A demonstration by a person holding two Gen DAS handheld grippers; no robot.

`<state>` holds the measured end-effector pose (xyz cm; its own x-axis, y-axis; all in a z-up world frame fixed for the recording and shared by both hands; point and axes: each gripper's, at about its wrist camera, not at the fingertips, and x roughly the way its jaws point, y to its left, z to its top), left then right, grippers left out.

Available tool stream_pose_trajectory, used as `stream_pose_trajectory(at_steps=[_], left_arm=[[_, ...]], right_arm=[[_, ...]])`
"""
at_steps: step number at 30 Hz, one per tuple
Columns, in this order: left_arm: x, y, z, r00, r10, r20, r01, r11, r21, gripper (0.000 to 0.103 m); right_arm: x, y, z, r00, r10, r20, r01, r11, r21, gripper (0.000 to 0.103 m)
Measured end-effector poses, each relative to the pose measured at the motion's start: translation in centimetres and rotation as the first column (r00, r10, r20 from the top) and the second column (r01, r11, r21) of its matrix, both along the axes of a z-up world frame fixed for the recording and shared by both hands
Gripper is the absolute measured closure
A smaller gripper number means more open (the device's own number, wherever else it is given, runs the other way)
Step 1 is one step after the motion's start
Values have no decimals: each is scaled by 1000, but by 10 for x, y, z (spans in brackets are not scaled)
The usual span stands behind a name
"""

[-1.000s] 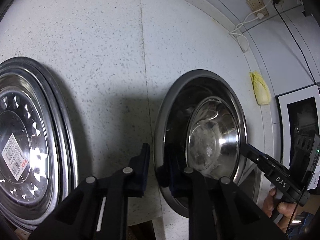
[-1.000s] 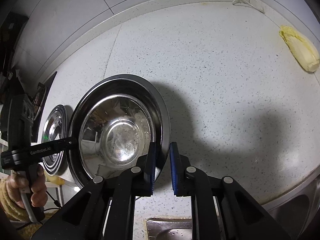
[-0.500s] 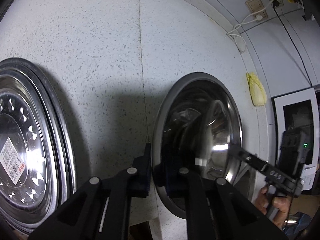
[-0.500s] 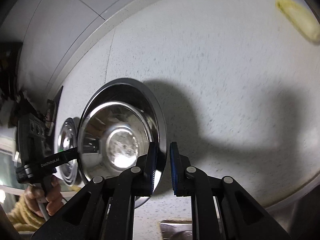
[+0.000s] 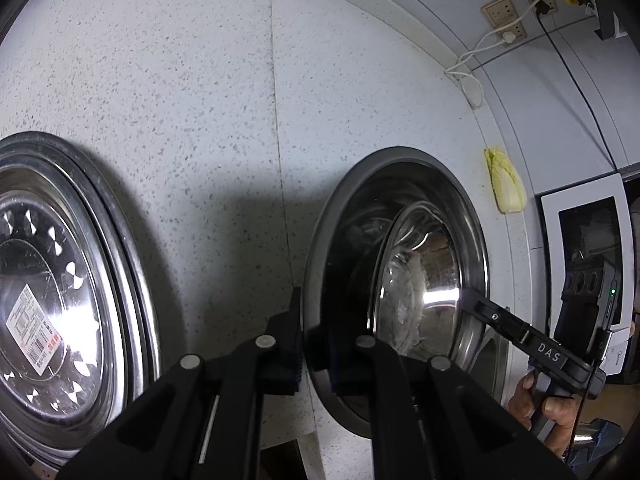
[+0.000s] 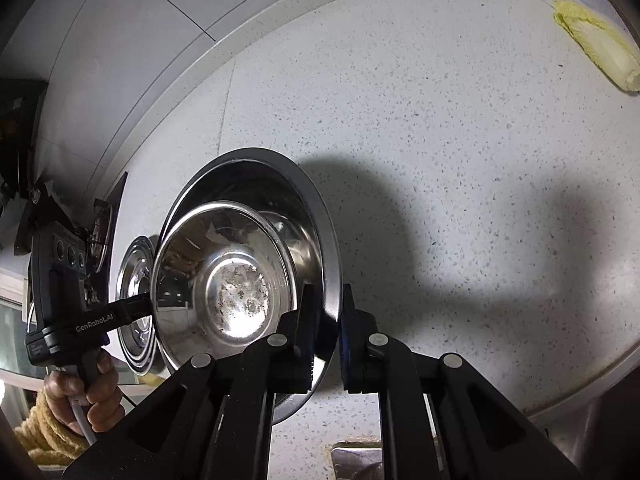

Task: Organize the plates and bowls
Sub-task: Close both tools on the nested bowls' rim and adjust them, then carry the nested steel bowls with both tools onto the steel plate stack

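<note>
Right wrist, small bowl [image 6: 224, 280] (tilted) inside large bowl [image 6: 316, 216]

home kitchen: speckled stone counter [image 6: 460, 152], napa cabbage [image 6: 596, 44], microwave [image 5: 588, 248], wall sockets [image 5: 503, 14].

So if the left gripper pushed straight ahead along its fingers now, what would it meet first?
Hardly anything new: the left gripper already straddles the large bowl's rim, so it would slide deeper onto the wall, probably toward the small bowl inside. Depth is unclear.

White speckled countertop [image 5: 200, 80] — grey tiled wall [image 5: 552, 92], wall sockets [image 5: 502, 16].
</note>
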<state>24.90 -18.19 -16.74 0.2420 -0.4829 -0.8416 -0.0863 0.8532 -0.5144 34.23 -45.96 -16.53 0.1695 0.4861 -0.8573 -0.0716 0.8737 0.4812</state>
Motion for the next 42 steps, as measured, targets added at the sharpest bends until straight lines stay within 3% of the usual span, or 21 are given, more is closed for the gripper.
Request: stream_pose_trajectory(at_steps=[9,27,33,42], left_arm=[[-7,29,31,997,19,69,-17,1000,-19,95],[-64,175,101,969,200,145,-203,979,6,95],[-84,202,110,958,240,157,-246,969,23,95],[-118,239,107,965,225,135,-226,974,-4,96]], right_arm=[[-4,6,31,999,7,54,-7,1000,-3,94],[-6,130,86,967,198,158,-211,975,66,94],[-7,157,86,954,248,170,-266,959,96,94],[-37,192,87,969,194,151,-207,975,74,94]])
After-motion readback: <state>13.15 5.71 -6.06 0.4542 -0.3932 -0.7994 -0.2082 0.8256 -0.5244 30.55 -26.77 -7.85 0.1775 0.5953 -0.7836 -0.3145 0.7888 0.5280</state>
